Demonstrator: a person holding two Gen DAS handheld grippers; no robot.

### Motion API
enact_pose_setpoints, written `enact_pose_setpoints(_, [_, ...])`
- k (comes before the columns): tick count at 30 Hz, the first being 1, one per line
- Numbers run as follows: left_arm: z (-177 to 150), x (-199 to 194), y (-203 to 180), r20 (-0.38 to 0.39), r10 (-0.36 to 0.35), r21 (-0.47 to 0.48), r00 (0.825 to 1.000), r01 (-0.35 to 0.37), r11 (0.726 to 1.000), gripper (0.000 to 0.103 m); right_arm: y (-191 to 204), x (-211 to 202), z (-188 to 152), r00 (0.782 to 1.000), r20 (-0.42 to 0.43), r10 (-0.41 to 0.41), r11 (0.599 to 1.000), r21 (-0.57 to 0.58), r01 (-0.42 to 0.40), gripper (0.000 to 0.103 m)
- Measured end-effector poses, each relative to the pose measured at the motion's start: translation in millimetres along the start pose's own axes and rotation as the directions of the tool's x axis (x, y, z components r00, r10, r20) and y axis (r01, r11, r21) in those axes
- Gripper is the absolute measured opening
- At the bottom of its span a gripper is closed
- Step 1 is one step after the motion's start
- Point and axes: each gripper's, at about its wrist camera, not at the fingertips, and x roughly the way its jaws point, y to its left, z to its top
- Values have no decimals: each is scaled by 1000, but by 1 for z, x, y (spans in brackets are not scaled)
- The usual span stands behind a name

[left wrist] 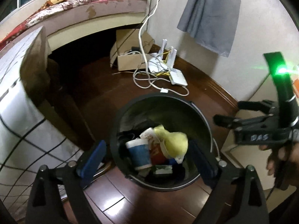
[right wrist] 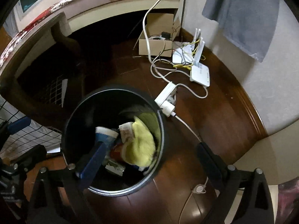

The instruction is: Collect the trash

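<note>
Both tongs hang spread over the black bin (left wrist: 162, 141), so the step in hand reads as the drop: trash goes into the bin, and nothing is left between either pair of pads.

Taking the bin as the landmark and going left to right in the left wrist view: the left tongs (left wrist: 147, 157) straddle the near rim, one blue finger (left wrist: 93, 158) outside the bin's left wall, the other over its right inner edge, wide apart and empty. Inside the bin lie a blue and white cup (left wrist: 138, 155), a red printed carton (left wrist: 155, 147) and, on top, a yellow cloth-like wad (left wrist: 175, 141), blurred, possibly mid-fall. To the right of the bin, level with its rim, the right tongs (left wrist: 231, 112) are also apart and empty, a hand (left wrist: 280, 155) gripping the handle.

Both tools point steeply down toward the bin's mouth.

The next move, as I judge it, calls for lifting both clear of the rim and looking for more litter on the floor; beyond the bin only cables, a power strip (right wrist: 166, 99) and a router (right wrist: 200, 72) show, none of it trash.
</note>
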Motion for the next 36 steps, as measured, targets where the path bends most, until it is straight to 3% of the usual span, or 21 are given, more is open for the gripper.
enact_pose_setpoints(17, [2, -40, 10, 80, 78, -22, 994, -77, 997, 92, 35, -61, -15, 994, 112, -11, 997, -77, 19, 102])
enact_pose_setpoints(22, [-3, -63, 15, 119, 131, -29, 984, -128, 991, 92, 46, -82, -19, 988, 153, -6, 996, -84, 19, 102])
enact_pose_setpoints(36, [-19, -141, 31, 216, 176, -33, 960, -173, 984, 92, 105, -160, -42, 964, 264, 15, 995, -96, 11, 102])
